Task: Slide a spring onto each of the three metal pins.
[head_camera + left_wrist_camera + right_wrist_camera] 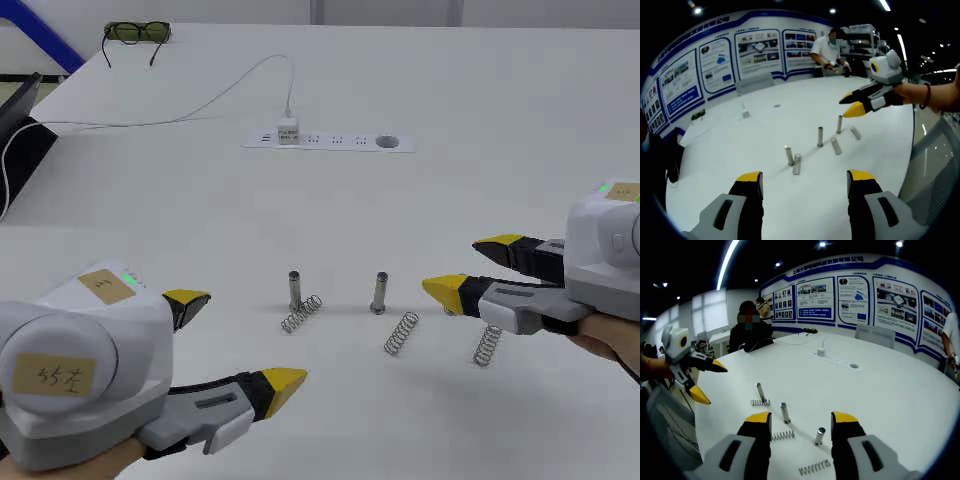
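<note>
Jaws apart on left gripper (pixel 247 337) and right gripper (pixel 455 265), springs (pixel 301 314) beside pins (pixel 295 289)

This looks like an office showroom or demonstration lab. A broad white meeting table (pixel 480 120) carries a flat white power strip (pixel 330 142) at twelve o'clock and dark green-lensed glasses (pixel 137 33) at eleven. Blue-and-white printed display boards (pixel 860 292) line the curved wall beyond, above a grey chair (pixel 874 335). Recessed ceiling spotlights (pixel 698 10) shine overhead.

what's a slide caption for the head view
Open left gripper and open right gripper flank upright pins and loose springs
</note>
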Action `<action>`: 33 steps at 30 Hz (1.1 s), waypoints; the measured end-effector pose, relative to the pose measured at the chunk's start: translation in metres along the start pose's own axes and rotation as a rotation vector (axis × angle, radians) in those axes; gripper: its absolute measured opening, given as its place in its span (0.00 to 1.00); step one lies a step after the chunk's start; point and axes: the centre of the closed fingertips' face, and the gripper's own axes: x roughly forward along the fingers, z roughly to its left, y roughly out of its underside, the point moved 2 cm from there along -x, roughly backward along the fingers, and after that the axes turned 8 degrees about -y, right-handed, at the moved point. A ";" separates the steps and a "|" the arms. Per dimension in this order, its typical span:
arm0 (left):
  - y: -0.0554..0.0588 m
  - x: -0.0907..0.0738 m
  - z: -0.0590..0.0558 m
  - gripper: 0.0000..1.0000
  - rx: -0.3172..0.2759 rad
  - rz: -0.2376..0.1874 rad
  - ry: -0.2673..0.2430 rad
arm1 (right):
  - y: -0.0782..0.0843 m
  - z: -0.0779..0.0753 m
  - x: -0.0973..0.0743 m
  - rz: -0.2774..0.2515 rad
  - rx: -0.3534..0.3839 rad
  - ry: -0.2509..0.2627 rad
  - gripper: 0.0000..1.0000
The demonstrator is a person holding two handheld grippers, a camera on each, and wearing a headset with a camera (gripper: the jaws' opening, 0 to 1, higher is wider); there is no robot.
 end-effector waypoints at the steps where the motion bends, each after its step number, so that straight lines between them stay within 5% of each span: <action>1: 0.001 0.002 0.000 0.69 0.002 0.002 0.003 | 0.000 0.001 -0.001 -0.007 0.008 -0.002 0.50; 33: 0.032 0.076 0.000 0.32 0.014 0.039 0.073 | 0.024 0.023 -0.020 -0.054 0.087 -0.066 0.63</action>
